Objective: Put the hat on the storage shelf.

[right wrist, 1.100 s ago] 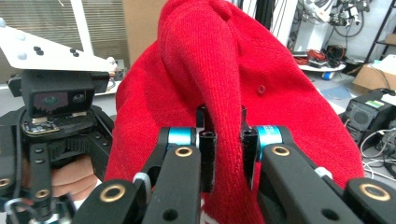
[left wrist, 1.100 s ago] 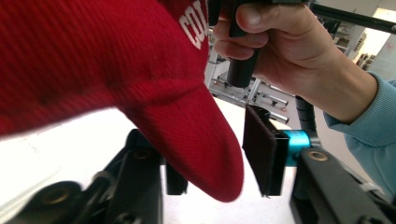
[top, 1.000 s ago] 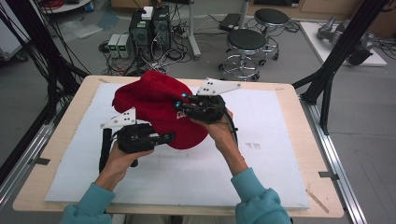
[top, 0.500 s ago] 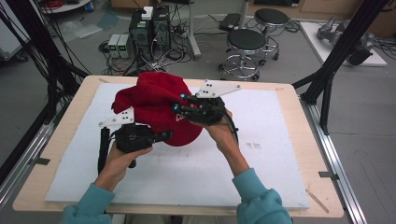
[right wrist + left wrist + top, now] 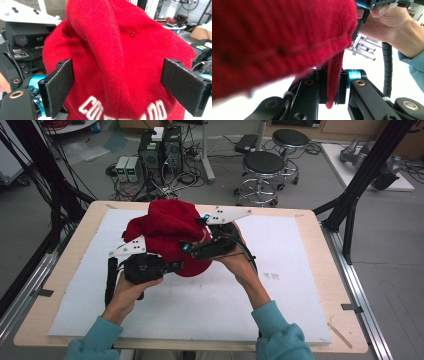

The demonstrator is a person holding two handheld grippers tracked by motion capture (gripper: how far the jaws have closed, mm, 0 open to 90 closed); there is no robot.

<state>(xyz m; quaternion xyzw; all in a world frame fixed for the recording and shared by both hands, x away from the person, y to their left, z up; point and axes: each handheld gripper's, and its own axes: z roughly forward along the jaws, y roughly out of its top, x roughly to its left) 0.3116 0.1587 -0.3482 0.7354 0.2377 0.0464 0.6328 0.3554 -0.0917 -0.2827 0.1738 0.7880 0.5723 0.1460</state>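
On the left, your left gripper (image 5: 167, 267) is clamped shut on the hem of the red garment (image 5: 170, 237). In the left gripper view a narrow strip of the knitted edge (image 5: 334, 82) hangs pinched between the two black jaws, with the bulk of the cloth bunched above them. That pinch looks like your anchor: it keeps one edge fixed and lifted, so the rest can be worked by the other hand.

The red garment itself is held up off the white sheet (image 5: 280, 300) that covers the tabletop (image 5: 320, 227), gathered into a loose mound between your two hands toward the far middle of the sheet. Its lowest part sits close to the sheet; whether it touches there is hard to tell. White lettering (image 5: 122, 110) runs across the side facing the right gripper view.

On the right, your right gripper (image 5: 187, 248) has just been opening, and its jaws now stand wide. In the right gripper view the pads (image 5: 60, 85) sit clear on either side of a raised fold, with cloth between them but not pressed. It holds nothing, so judging by this you are between grips, ready to take a fresh hold further along.
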